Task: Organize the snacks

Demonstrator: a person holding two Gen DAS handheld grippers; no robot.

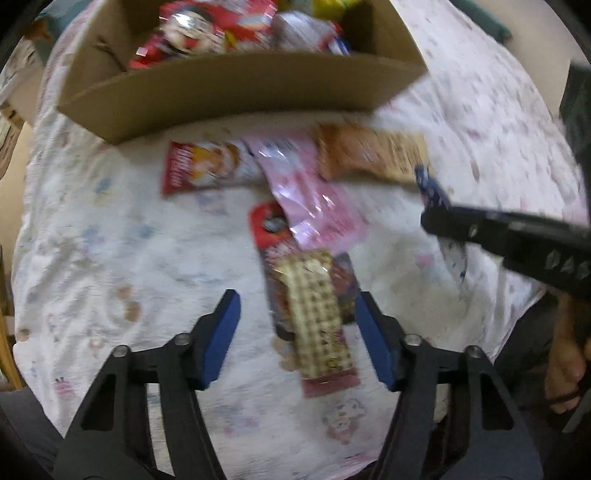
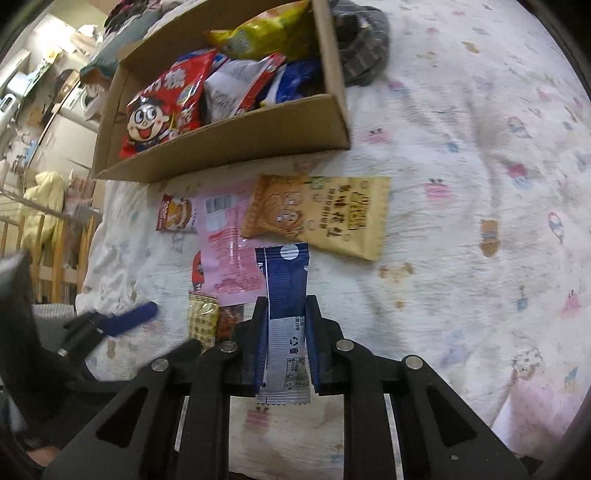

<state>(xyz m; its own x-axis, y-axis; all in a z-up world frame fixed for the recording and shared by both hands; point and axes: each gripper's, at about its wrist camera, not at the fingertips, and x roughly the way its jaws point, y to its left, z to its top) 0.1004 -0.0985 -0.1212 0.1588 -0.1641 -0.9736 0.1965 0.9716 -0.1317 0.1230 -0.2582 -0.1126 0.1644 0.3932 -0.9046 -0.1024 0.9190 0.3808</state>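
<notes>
Snacks lie in a loose cluster on a white printed bedcover [image 2: 461, 192], just near of an open cardboard box [image 2: 236, 140] that already holds several bags.

Going left to right in the right wrist view, the box holds a red bag with a cartoon face [image 2: 162, 110], a white and red bag [image 2: 236, 88], a yellow bag [image 2: 266, 33] and a blue bag [image 2: 295, 81]. On the cover below it lie a small red and white packet [image 2: 173, 218], a pink packet [image 2: 225, 243] that overlaps it, and a tan packet with a cartoon drawing [image 2: 325, 214] whose left end rests on the pink one.

The left gripper [image 1: 297, 325] points down at the cover with its jaws about half open. A checkered cream packet [image 1: 317, 310] lies lengthwise between its blue pads [image 1: 221, 332], atop a dark red packet [image 1: 273, 236]. The pack sits nearer the right pad, which looks close to touching it; blur leaves contact unclear. The left pad stands clear of it.

The right gripper [image 2: 286, 325] is clamped narrowly on a navy and white stick packet [image 2: 288, 280]. That packet runs lengthwise between the pads, its navy end jutting far past the fingertips over the pink packet and its white end trailing back toward the camera. In the left wrist view this gripper enters from the right, blurred.

A dark plaid cloth [image 2: 362, 48] lies right of the box.
</notes>
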